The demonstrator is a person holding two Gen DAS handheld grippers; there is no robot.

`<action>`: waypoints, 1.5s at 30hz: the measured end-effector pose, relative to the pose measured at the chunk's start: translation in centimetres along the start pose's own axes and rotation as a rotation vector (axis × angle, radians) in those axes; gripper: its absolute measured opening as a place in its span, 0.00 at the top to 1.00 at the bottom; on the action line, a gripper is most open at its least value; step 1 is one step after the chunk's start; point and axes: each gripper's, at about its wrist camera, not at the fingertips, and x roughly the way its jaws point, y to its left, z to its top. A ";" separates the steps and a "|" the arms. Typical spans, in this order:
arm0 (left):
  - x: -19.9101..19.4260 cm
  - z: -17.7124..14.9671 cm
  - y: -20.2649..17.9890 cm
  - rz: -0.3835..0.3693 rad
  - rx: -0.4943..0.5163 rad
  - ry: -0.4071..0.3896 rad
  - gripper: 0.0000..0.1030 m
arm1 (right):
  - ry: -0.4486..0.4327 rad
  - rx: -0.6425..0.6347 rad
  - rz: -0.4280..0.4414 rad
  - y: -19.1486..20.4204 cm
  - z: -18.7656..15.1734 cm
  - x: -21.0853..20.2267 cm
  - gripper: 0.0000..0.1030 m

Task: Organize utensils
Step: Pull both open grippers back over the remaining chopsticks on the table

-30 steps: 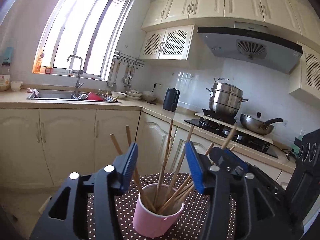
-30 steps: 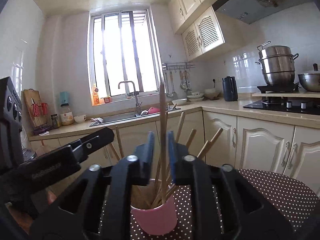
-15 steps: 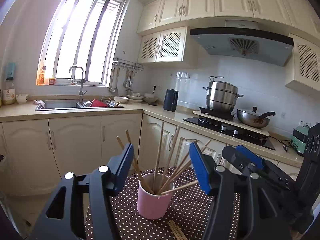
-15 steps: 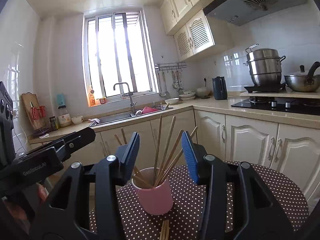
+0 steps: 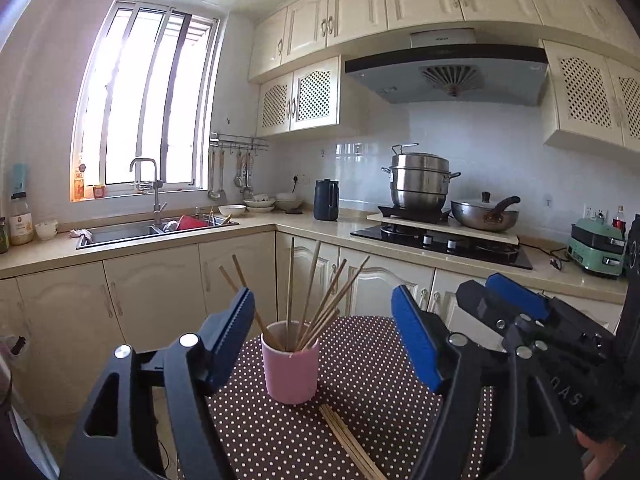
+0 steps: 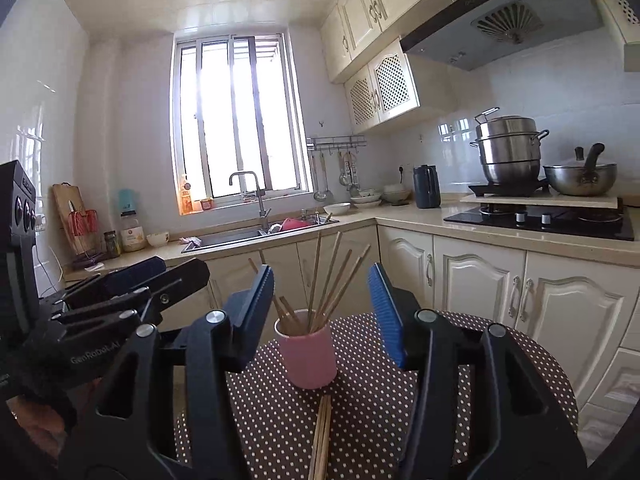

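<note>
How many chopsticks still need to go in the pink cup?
Most look done: a bunch of chopsticks already stands in the pink cup on the dotted table. Nothing is in hand: the left gripper and right gripper are both open and empty. Left to do: a small bundle of loose chopsticks lies flat in front of the cup; I cannot count them exactly.

Daylight only, all from the window (image 5: 148,96) (image 6: 240,116); you'll see its panes blown out to white in both views. Walls and cabinets are evenly lit, shadows soft. Gripper bodies in the foreground read near-black, little detail. Glare patches on the wall tiles (image 6: 452,128). Strong fisheye bending at the edges, dark vignette in the corners. Focus sharp, no motion blur.
</note>
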 end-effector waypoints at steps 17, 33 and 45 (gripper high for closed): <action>5.2 -7.4 -2.0 0.023 0.053 0.386 0.27 | 0.263 0.016 -0.040 -2.5 -6.1 1.2 0.47; 12.0 -16.4 -0.5 0.058 -0.002 0.799 0.28 | 0.551 0.067 -0.037 -4.7 -12.3 5.0 0.43; 13.5 -17.0 -1.5 0.090 0.021 0.832 0.27 | 0.587 0.094 -0.030 -6.4 -13.2 6.0 0.42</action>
